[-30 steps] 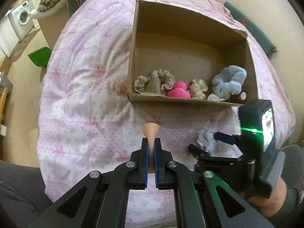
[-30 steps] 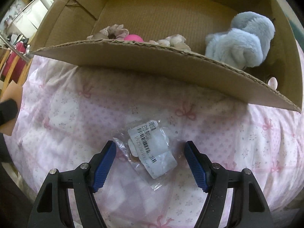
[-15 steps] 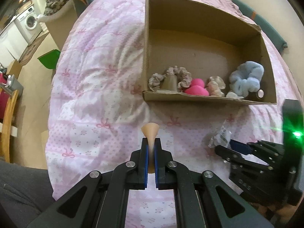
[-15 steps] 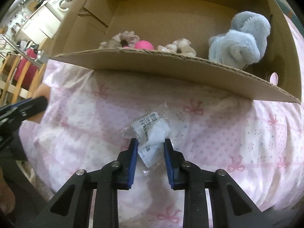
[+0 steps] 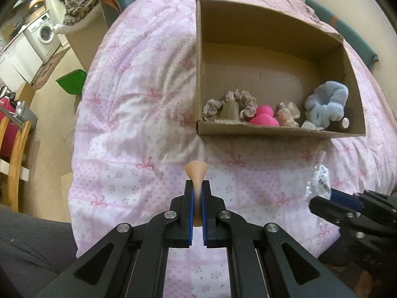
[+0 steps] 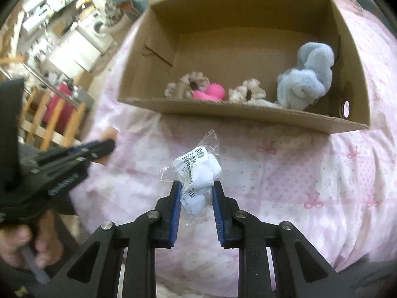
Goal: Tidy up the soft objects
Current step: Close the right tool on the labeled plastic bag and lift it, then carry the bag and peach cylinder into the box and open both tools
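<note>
Since a second ago we have closed the right hand-held gripper (image 6: 194, 193) on the plastic packet (image 6: 198, 171) and lifted it off the bed (image 5: 129, 114); next comes the cardboard box (image 5: 270, 131) at 12 o'clock, we judge. The left hand-held gripper (image 5: 196, 193) stays clamped on a beige sponge (image 5: 196, 171). 2 scrunchies, a pink sponge and blue fluff already sit inside. A washing machine (image 5: 43, 36) stands at 10 o'clock.
</note>
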